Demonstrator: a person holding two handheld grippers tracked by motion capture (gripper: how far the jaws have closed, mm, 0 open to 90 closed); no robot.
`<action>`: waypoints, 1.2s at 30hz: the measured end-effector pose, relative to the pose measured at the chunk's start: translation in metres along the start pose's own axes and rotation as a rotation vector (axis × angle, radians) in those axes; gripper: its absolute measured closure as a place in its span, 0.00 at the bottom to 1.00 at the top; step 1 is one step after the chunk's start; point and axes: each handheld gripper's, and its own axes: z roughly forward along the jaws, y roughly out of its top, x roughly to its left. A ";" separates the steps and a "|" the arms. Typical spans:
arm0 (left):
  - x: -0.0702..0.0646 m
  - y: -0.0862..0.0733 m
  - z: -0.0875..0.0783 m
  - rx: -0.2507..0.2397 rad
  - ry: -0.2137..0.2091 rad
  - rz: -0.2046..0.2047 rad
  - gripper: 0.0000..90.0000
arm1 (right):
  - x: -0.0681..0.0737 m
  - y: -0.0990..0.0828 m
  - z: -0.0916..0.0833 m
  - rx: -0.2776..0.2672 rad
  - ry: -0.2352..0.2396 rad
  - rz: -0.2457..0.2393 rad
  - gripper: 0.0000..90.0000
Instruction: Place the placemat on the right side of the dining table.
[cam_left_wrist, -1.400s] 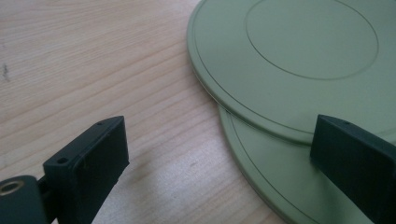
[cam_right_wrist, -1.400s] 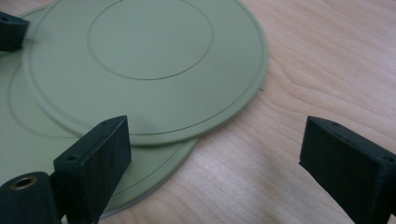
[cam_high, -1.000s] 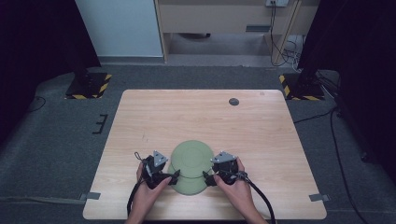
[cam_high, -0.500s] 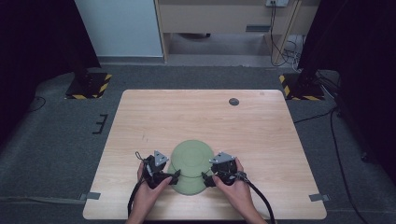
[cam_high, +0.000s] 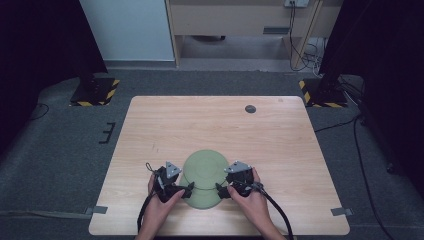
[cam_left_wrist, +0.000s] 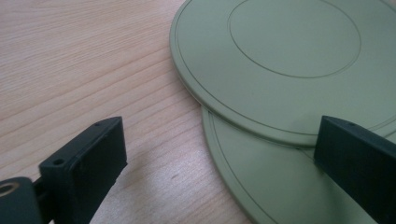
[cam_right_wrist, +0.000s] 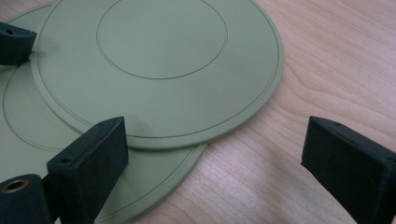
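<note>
Plates — two flat green discs, one overlapping the other — lay on the wooden surface (cam_high: 150, 130) directly between the two tools, at the edge nearest the person. The upper plate (cam_high: 206, 168) sat a little farther from the person, its near rim riding over the lower plate (cam_high: 202, 200), which stuck out toward the hands.

The left tool (cam_high: 188, 189) stood released, jaws spread wide; in the left gripper view one jaw hovered over bare wood and the other over the discs, just about where the upper rim crossed the lower plate (cam_left_wrist: 261, 186). The right tool (cam_high: 220, 189) was equally open, and in its own view it mirrored that — one jaw over the lower plate (cam_right_wrist: 140, 186), the other over wood. Neither jaw pair had closed on anything.

From where I stood, both tools looked equally near, each pointing inward at the stack from opposite sides. Being round, the plates had no long axis; what mattered, I judged, was the offset — the overlap seam ran across between the tools, so either could pinch a rim from its side.
</note>
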 end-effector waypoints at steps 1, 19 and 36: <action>0.000 0.000 -0.001 -0.002 -0.003 0.001 0.03 | 0.000 0.001 0.000 0.002 0.001 -0.005 0.09; -0.001 0.000 0.000 -0.004 -0.019 0.013 0.03 | -0.043 0.057 0.024 0.183 0.185 0.067 0.19; 0.000 -0.001 -0.001 -0.001 -0.003 0.010 0.04 | -0.051 0.064 0.050 0.217 0.271 0.135 0.19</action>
